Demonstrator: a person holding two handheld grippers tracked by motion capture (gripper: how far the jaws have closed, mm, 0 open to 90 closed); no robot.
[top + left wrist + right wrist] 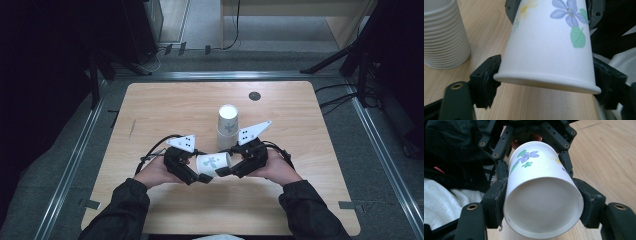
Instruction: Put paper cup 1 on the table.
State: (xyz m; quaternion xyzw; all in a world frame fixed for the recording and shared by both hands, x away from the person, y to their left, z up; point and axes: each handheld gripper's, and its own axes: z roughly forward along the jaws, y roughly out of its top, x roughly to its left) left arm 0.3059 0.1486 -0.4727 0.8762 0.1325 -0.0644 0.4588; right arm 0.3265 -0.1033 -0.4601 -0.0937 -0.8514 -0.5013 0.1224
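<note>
A white paper cup (212,162) with a flower print lies on its side just above the wooden table (170,105), held between both grippers. My left gripper (201,175) has its jaws against the rolled rim end (544,82), one on each side. My right gripper (226,168) is shut on the narrower base end (544,207), whose recessed bottom faces its camera. In the left gripper view the right gripper (552,10) shows at the cup's far end. In the right gripper view the left gripper (536,135) shows behind the cup (536,162).
A stack of upside-down white paper cups (227,125) stands just beyond the grippers, also close at the left in the left gripper view (444,37). A small black round disc (254,96) sits in the tabletop at the back. Dark floor and metal rails surround the table.
</note>
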